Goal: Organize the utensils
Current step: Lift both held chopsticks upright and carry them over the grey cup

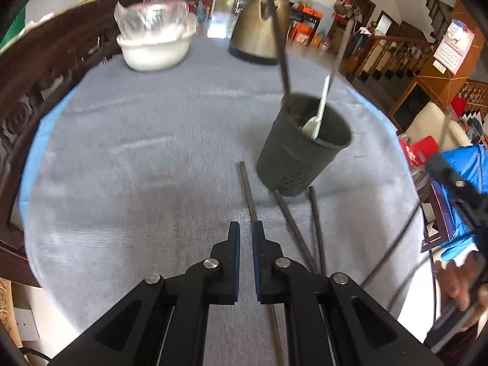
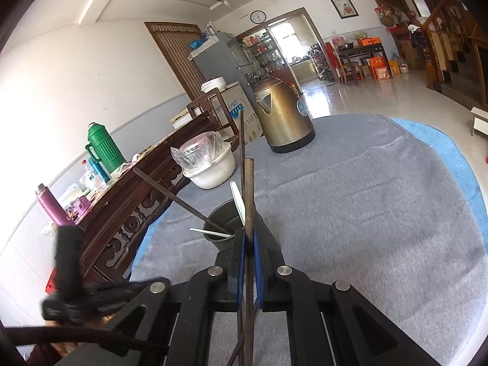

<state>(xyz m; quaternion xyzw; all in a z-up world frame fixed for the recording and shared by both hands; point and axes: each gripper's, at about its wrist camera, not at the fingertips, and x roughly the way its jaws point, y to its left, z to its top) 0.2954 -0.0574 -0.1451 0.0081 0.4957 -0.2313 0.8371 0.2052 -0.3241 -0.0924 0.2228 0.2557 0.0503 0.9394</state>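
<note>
Blue-padded fingers of the right gripper pinch a brownish chopstick near its lower third. Its long axis stands close to upright in the right wrist view, and its lower end runs down between the fingers toward the camera. Just beyond and below the fingertips: black utensil holder, rim facing up, holding a white plastic spoon and a leaning dark chopstick. The holder lies straight ahead of the held stick, so the coming move looks like a short carry forward and a lowering, thin end first.

Left gripper: fingers nearly pressed together, nothing held. A loose chopstick lies on the grey worktop cloth with its long axis running near-to-far, its near end beside the right-hand fingertip. Two more chopsticks lie to the right, fanned out from the holder's base. The left hand is nearer these.
</note>
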